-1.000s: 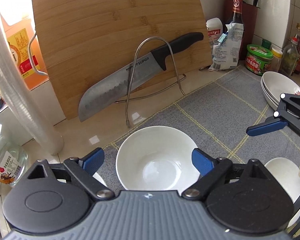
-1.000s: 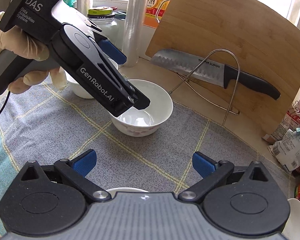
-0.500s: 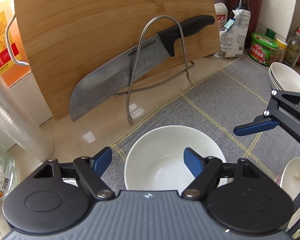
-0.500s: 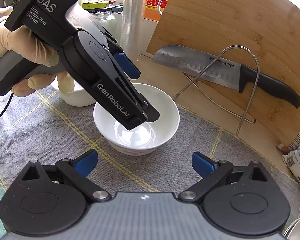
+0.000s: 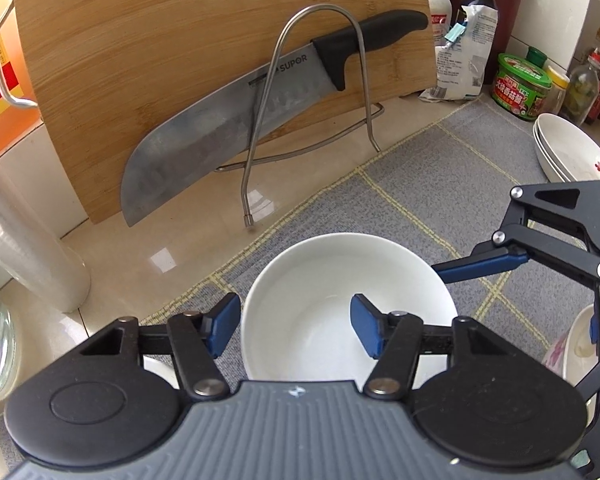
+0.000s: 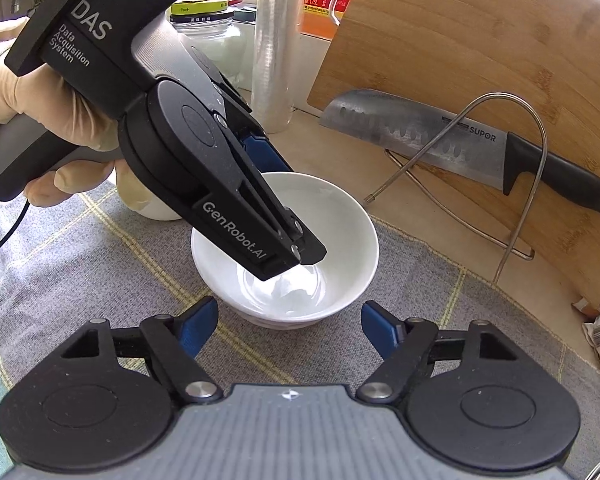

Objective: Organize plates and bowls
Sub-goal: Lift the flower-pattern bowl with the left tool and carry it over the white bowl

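Note:
A white bowl [image 5: 340, 288] [image 6: 340, 224] sits on the grey checked mat [image 5: 440, 184]. My left gripper [image 5: 292, 326] is open and straddles the bowl's left rim: one finger is outside the wall, the other inside the bowl. In the right wrist view the left gripper's [image 6: 236, 200] lower finger reaches into the bowl. My right gripper [image 6: 288, 324] is open and empty, just in front of the bowl. A second small white bowl [image 6: 156, 210] stands behind the left gripper, mostly hidden. Stacked white plates [image 5: 572, 152] lie at the far right.
A bamboo cutting board [image 5: 204, 64] leans at the back with a knife [image 5: 236, 120] on a wire rack [image 5: 320, 92]. A roll of film [image 5: 24, 240], jars, bottles and a green tub [image 5: 522, 86] line the counter. Another dish [image 5: 576, 344] lies at the right edge.
My left gripper has come down and forward onto the bowl's rim and its fingers have narrowed. My right gripper has moved closer to the bowl.

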A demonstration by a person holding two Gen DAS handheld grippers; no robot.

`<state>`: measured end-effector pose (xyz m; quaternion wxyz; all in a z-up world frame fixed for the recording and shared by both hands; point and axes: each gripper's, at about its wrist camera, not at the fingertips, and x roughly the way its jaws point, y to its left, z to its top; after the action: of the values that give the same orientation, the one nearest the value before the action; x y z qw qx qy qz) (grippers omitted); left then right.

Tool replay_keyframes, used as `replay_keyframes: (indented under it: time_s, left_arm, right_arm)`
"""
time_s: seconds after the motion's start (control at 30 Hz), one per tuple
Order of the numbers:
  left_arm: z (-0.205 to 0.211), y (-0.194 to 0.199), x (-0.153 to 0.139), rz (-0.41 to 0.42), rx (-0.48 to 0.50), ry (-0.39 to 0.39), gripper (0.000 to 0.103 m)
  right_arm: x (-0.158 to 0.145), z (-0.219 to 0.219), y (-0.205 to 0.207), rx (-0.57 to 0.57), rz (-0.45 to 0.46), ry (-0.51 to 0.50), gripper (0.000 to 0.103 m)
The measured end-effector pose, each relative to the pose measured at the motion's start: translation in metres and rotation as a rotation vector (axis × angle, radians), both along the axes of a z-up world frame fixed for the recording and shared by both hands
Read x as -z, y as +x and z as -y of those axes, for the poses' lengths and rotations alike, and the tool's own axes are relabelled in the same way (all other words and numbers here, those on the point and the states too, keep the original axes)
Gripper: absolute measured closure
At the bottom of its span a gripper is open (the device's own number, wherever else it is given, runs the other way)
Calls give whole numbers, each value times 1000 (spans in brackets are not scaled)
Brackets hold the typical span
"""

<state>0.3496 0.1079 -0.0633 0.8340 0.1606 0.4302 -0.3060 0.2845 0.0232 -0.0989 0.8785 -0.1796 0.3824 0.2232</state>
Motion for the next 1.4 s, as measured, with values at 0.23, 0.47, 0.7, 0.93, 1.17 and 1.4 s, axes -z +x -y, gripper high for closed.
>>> replay_keyframes:
  time_s: [0.23,0.47,0.7,0.93,1.17,1.4]
  left_arm:
    - [2,0,2,-4,9,-1,46]
    - [2,0,1,-6,8,-6,46]
    - [4,-3,0,0,15,-6,46]
    - [8,-12,-9,22,33,-13,46]
    - [16,-28,-20,39,52,-13,46]
    - [23,-51,-35,62,70,-20,46]
  right_arm:
    - [0,-2,4,-6,10,4,24]
    - [0,-2,4,-2,8,6,24]
    - [-3,-2,0,-1,11,-1,24]
    - [-13,3,-9,-1,28,-8,24]
    - [-22,10,-23,0,35,-11,24]
    - [-28,17,-42,8,41,-15,24]
